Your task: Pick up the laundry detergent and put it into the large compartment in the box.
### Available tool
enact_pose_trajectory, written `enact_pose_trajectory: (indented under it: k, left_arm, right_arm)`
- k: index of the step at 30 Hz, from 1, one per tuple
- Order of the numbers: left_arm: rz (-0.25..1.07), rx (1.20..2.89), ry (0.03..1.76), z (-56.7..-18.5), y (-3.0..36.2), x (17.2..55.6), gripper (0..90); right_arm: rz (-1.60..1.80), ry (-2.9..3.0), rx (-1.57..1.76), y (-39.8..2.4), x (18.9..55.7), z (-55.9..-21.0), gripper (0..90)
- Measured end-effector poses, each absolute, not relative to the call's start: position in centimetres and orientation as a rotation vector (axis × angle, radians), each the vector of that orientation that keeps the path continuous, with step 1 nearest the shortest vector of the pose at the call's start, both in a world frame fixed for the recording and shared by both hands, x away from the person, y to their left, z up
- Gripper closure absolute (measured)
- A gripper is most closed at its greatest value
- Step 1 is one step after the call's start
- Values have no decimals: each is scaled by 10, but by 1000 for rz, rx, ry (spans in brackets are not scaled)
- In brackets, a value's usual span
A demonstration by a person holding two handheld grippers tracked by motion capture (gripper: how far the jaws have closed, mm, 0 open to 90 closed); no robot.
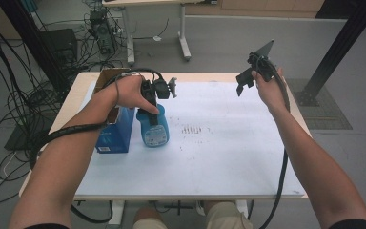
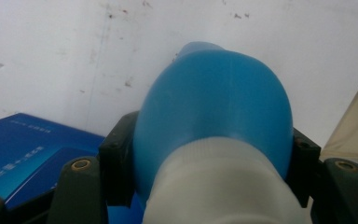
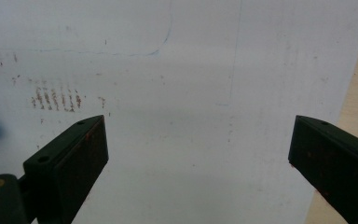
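Bottle first: the blue bottle (image 1: 153, 129) stands upright on the white sheet (image 1: 219, 152), near the left side of the table (image 1: 83, 81), and its long line runs straight up and down. I have my left gripper (image 1: 148, 107) on it from above. In the left gripper view I see the two black jaws pressed on both sides of the blue bottle (image 2: 214, 116), just under its white cap (image 2: 223, 186). So my left gripper is closed on the bottle, holding it near the top.

Just beside the bottle, on its left, stands a dark blue box (image 1: 116, 131). They look very close, maybe touching; I can't tell for sure. That is the thing I would watch. If I lift the bottle, I think it should go straight up, not lean left, or it may bump the box.

My left hand (image 1: 128, 90) is bent down over the bottle, with the arm coming in from the bottom left.

My right gripper (image 1: 248, 78) is far off, held up in the air over the far right part of the table. In the right gripper view its jaws stand wide apart with nothing between them, and below them lies the bare white sheet (image 3: 191, 93) with some small brown marks (image 3: 56, 99). The left hand is much nearer the bottle, so I think this move belongs to the left hand.
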State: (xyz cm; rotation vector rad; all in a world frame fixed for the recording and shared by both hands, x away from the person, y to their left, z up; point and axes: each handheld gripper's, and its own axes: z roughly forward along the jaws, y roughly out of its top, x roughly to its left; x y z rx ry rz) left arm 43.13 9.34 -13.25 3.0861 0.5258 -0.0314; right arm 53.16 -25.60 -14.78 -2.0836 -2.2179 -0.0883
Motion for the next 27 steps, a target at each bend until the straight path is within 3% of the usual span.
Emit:
enact_pose_trajectory:
  k: [6, 17, 27]
  left_arm:
    - [71, 3041, 660, -90, 91, 420, 368]
    - [109, 2959, 942, -26, 95, 418, 367]
    - [204, 2770, 1393, 46, 107, 421, 368]
  right_arm:
    - [-88, -2232, -2069, -253, 528, -146, 45]
    - [-102, -2246, -2045, -250, 525, -143, 45]
    - [-99, -2254, -2028, -250, 526, -140, 45]
